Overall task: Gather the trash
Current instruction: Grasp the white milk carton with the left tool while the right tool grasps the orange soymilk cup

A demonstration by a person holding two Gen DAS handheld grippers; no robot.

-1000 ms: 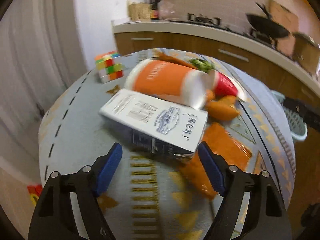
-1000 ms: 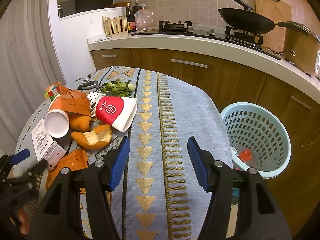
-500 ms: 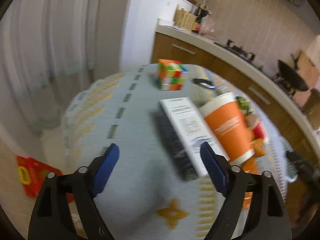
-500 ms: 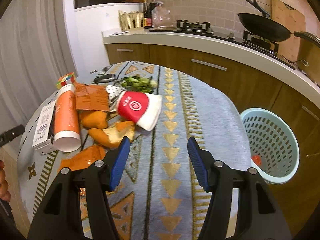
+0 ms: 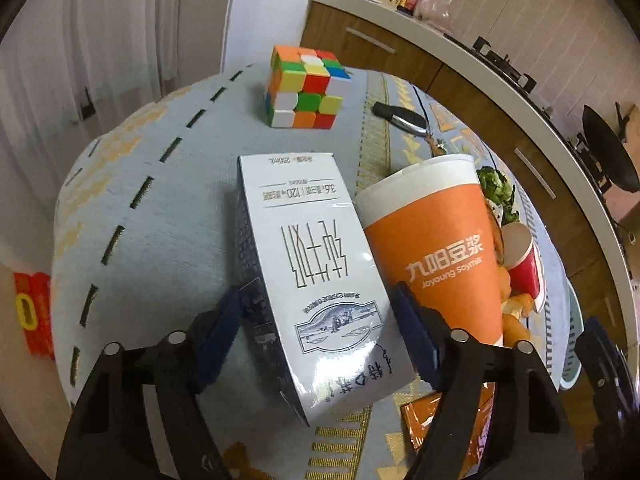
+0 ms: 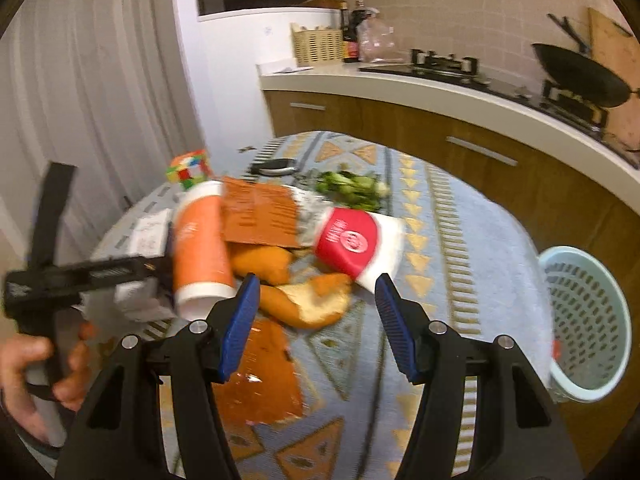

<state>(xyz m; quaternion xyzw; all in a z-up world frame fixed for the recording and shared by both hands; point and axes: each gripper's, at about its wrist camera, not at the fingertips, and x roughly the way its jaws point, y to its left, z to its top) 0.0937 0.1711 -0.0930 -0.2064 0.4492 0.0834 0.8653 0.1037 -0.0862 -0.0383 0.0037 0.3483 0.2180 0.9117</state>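
A patterned cloth covers the bench (image 5: pixel 168 216); the left gripper (image 5: pixel 316 320) straddles the milk carton (image 5: pixel 312 264), jaws just closing, pads apparently not yet pressing. The right gripper (image 6: pixel 316 312) hangs half open and empty above bread (image 6: pixel 316 300).

We can read "Joyoung soymilk" in white, w/ big Chinese signs above it, on the orange cup (image 5: pixel 436 256). The white milk box (image 5: pixel 320 276) has Chinese signs plus "250mL", "3.6" & "120", seen upside down.
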